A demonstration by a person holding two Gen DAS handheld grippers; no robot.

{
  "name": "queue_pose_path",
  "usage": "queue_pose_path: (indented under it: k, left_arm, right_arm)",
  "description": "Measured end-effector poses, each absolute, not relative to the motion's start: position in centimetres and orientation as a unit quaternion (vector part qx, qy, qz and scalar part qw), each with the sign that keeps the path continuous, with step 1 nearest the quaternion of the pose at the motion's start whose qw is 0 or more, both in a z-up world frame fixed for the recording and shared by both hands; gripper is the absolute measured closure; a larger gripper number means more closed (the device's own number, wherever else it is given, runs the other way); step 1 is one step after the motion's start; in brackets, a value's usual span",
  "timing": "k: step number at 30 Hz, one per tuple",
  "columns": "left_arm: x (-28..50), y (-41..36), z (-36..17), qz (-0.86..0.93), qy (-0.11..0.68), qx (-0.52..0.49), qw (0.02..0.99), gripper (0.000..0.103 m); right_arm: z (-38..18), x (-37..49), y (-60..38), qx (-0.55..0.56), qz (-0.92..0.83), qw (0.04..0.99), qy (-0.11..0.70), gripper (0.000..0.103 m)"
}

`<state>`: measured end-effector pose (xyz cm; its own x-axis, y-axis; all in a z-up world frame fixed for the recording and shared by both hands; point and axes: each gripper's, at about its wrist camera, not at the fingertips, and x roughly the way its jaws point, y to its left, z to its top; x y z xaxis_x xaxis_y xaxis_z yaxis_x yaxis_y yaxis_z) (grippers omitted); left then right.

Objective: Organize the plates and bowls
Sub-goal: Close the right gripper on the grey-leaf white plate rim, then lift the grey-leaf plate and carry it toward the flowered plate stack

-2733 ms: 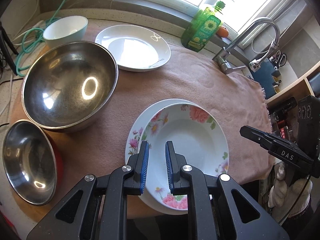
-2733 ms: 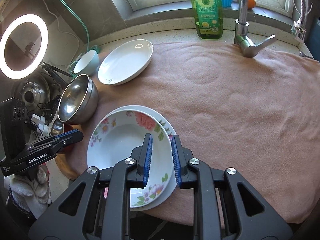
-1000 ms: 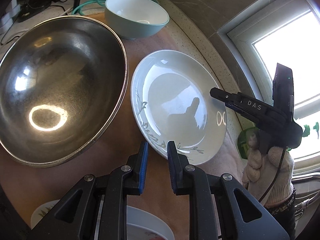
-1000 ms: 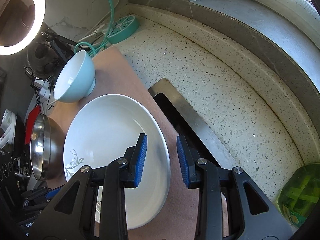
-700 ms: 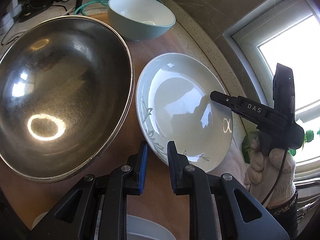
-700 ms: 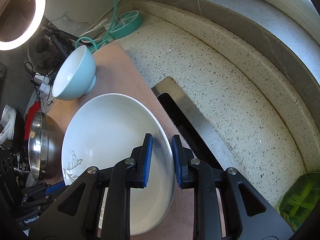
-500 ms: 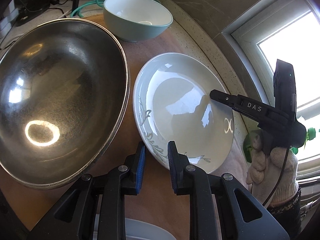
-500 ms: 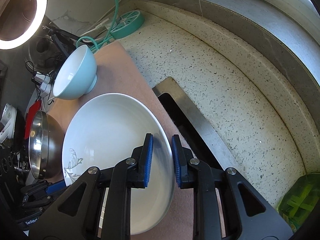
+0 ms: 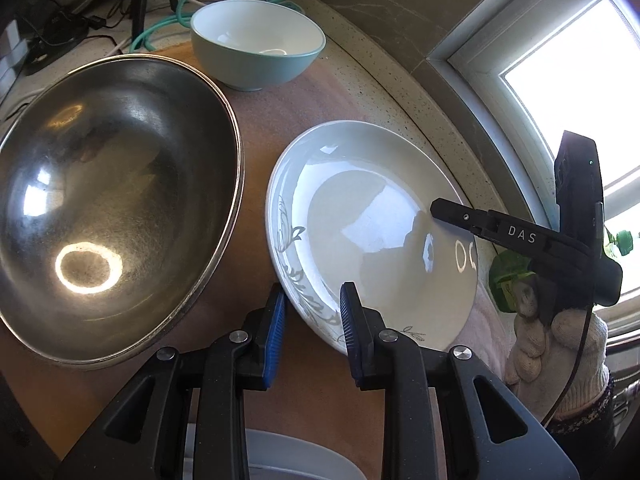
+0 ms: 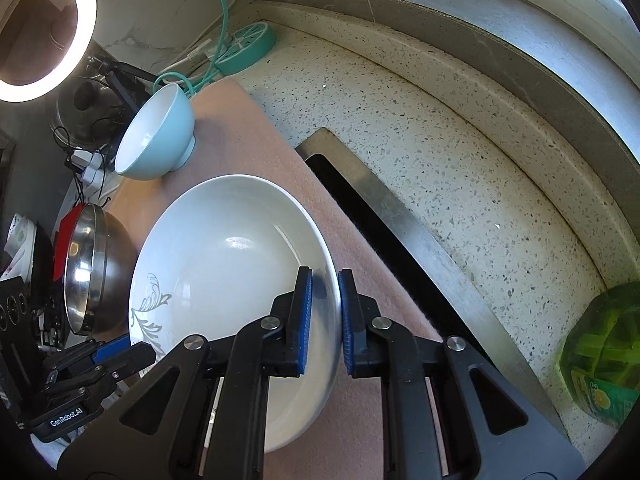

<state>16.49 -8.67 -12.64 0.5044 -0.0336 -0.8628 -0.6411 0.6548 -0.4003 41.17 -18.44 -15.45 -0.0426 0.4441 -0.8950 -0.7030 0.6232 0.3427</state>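
Gripping the white plate (image 10: 224, 264) on the cloth-covered bench (image 9: 312, 396), between steel bowl (image 9: 108, 208) and window, right tongs (image 10: 322, 320) have just clamped its far rim; left tongs (image 9: 312, 332), narrowly parted, are opening astride the near rim, suggesting a two-handed lift.

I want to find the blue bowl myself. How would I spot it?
Start at the pink cloth on the counter. At its far corner, beyond the white plate, stands the small bowl. It alone is pale blue outside and white inside; the big bowl nearby is shiny steel.
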Motion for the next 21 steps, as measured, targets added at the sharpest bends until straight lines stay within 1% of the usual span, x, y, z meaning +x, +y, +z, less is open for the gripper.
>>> queue_pose_path:
  k: [4,10,18,20,21]
  left_arm:
    - [16.8,-9.1,-12.6,0.183,0.465,-0.358,0.789,0.079]
    - [16.8,-8.9,-12.5,0.153,0.474,-0.362,0.788,0.079]
    - [17.5,-9.1,-12.9,0.141,0.485,-0.35,0.789,0.08]
    - [17.8,-9.2,-13.1,0.146,0.488,-0.336,0.792,0.086]
    - [17.6,-9.3,-13.2,0.147,0.488,-0.331,0.794,0.087]
  right_arm:
    - [-15.3,40.1,-20.3,-0.111,0.412,0.686,0.589,0.09]
    - [-15.5,37.9,-24.0,-0.073,0.405,0.678,0.609,0.093]
    - [-15.4,35.6,-26.6,-0.075,0.397,0.68,0.611,0.093]
    - [-15.4,35.7,-26.9,-0.069,0.398,0.678,0.614,0.093]
    - [-15.5,35.8,-26.8,-0.07,0.398,0.677,0.615,0.093]
